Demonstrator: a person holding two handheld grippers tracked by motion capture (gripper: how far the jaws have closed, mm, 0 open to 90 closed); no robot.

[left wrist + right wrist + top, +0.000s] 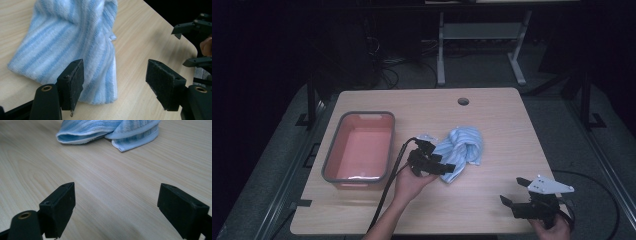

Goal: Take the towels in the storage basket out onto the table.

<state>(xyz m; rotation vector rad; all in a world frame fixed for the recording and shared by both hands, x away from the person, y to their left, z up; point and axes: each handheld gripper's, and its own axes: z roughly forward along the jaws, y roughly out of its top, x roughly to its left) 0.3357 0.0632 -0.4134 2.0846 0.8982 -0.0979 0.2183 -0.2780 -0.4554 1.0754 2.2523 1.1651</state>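
A: Surface first?
B: Light wood table point(492, 150), cable hole point(463, 101) near the far edge. Dark room behind, grey carpet, a white desk frame point(482, 45) further back.

A: Big things on it?
B: Grey tub point(360, 146) with a pinkish inside, left half of the table. Blue-and-white striped towel point(463, 148) bunched up mid-table, just right of the tub, apart from it.

A: Arms?
B: Left forearm comes up from the bottom edge, left hand point(408, 184) holds the left gripper point(447, 167) pointing right, at the towel's near-left end. Right hand point(553, 230) sits at the near right corner, right gripper point(514, 192) aimed left and away, well apart from the towel.

A: Jaw states?
B: Left: spread wide. In the left gripper view one pad point(72, 83) stands over the towel's edge point(75, 47), the other over bare wood; no squeeze on the cloth. Right gripper point(116, 207): jaws wide too, just table between them, towel point(110, 131) far ahead.
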